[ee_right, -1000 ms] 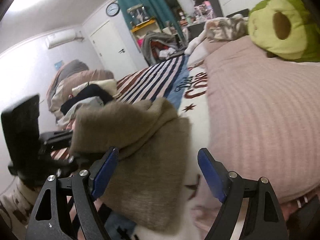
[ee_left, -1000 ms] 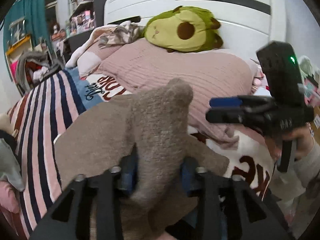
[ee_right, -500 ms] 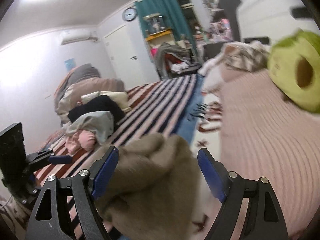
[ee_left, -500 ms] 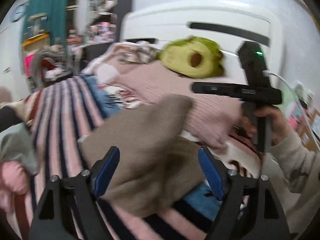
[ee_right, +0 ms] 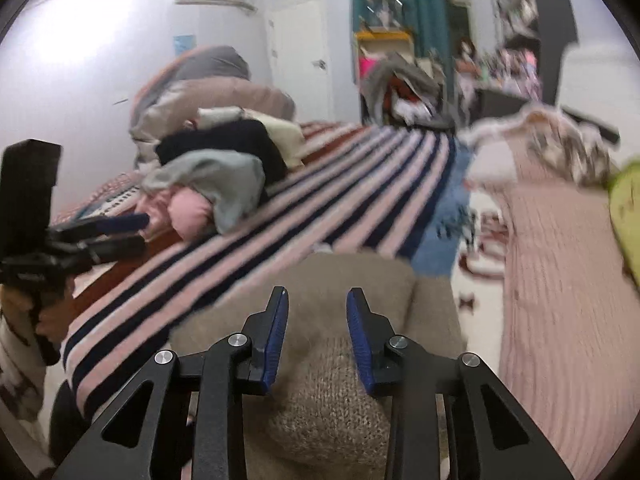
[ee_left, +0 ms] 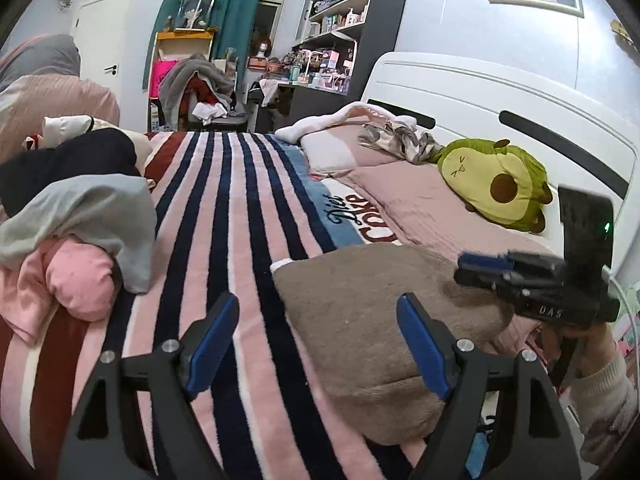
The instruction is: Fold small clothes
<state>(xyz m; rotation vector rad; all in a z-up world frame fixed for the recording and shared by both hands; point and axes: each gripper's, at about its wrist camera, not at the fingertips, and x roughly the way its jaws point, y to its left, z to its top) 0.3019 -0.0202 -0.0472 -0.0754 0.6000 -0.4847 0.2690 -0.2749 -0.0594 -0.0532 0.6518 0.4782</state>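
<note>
blurred: avocado plush (ee_right: 628, 204), cut by right edge | hidden: brown knit garment (ee_right: 332, 408) under fingers

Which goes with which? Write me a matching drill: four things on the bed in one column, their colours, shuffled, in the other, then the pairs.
Things:
1. Folded knit
2. Plush
3. Blanket
4. Pillow

Colours:
A. Green, with a brown spot
B. White
C. Taupe
D. Pink, with navy stripes

Pairs: 1-C, 2-A, 3-D, 4-B
</note>
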